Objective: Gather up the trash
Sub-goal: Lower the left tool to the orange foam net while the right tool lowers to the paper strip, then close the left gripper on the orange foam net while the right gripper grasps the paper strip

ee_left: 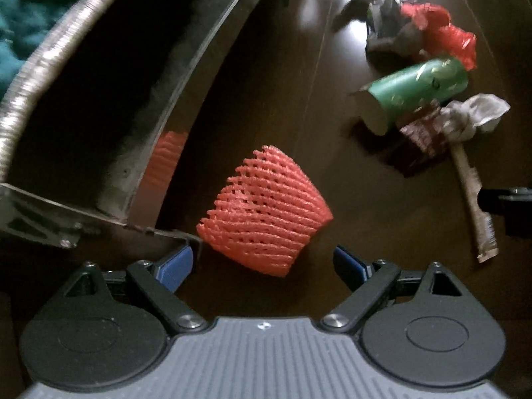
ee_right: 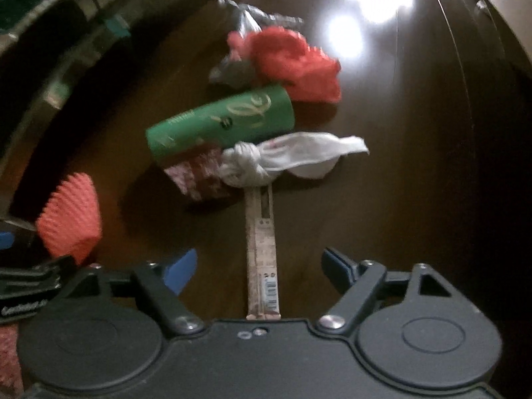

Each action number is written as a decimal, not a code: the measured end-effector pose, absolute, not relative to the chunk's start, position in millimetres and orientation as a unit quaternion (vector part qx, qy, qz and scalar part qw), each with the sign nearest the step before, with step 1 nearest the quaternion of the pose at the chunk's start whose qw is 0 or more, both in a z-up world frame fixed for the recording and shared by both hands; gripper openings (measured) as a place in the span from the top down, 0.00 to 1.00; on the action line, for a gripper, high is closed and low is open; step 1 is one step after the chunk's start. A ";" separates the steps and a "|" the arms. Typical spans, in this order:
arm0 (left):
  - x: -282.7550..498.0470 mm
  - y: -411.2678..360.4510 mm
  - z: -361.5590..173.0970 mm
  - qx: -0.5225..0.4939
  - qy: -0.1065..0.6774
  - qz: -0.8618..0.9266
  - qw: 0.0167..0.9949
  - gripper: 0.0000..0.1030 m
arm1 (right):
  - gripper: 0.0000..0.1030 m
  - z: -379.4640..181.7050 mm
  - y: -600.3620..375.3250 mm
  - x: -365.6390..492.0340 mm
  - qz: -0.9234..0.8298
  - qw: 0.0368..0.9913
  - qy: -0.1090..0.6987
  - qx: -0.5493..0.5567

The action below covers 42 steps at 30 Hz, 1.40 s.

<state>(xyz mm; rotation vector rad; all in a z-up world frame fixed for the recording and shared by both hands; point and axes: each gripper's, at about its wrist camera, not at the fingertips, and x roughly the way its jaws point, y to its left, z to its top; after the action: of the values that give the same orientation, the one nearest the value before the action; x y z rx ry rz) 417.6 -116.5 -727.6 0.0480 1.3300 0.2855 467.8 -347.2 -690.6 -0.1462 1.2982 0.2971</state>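
A red foam fruit net (ee_left: 264, 211) lies on the dark wooden floor just ahead of my open left gripper (ee_left: 262, 266), between its blue pads; it also shows in the right wrist view (ee_right: 71, 217). Beyond it lies a trash pile: a green paper cup (ee_left: 419, 91) on its side, a red plastic bag (ee_left: 442, 33), a knotted white tissue (ee_left: 472, 116), a red-and-white wrapper (ee_left: 422, 136) and a long paper sachet (ee_left: 475, 206). My right gripper (ee_right: 257, 271) is open with the sachet (ee_right: 262, 252) lying between its fingers, below the cup (ee_right: 221, 119) and tissue (ee_right: 286, 159).
A metal-edged furniture frame (ee_left: 186, 76) and a ribbed hose (ee_left: 50, 56) curve along the left. A grey crumpled bag (ee_left: 382, 26) lies behind the red bag. Bright light glares on the floor (ee_right: 365, 0) at the back.
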 end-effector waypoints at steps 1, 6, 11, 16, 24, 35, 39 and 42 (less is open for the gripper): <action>418.6 -116.2 -731.3 0.026 0.616 0.133 0.776 0.11 | 0.26 -697.1 -346.8 469.3 0.132 0.784 0.602 -0.071; 422.7 -111.3 -746.7 0.046 0.627 0.138 0.766 0.34 | 0.34 -716.3 -344.5 472.2 0.118 0.786 0.600 -0.085; 422.7 -105.6 -754.0 0.043 0.638 0.142 0.755 0.61 | 0.52 -728.1 -337.3 469.4 0.113 0.786 0.598 -0.111; 421.2 -105.4 -758.6 0.056 0.641 0.142 0.753 0.75 | 0.59 -733.9 -334.6 466.0 0.106 0.788 0.596 -0.112; 412.2 -119.6 -760.8 0.100 0.629 0.101 0.764 0.91 | 0.78 -731.5 -332.7 454.3 0.098 0.793 0.596 -0.081; 396.0 -147.6 -718.9 0.157 0.626 0.052 0.762 0.95 | 0.81 -689.8 -362.2 411.5 0.050 0.772 0.634 0.006; 385.0 -153.4 -682.1 0.160 0.627 0.043 0.761 0.95 | 0.81 -650.7 -370.2 388.6 0.045 0.764 0.643 0.034; 378.1 -151.8 -646.4 0.151 0.631 0.044 0.760 0.95 | 0.81 -610.9 -368.3 376.1 0.049 0.763 0.643 0.043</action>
<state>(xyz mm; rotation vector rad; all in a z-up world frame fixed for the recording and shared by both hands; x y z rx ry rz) 378.1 -151.8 -646.4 0.3293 1.3741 0.0957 376.1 -368.3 -610.9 0.0941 1.3981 0.1071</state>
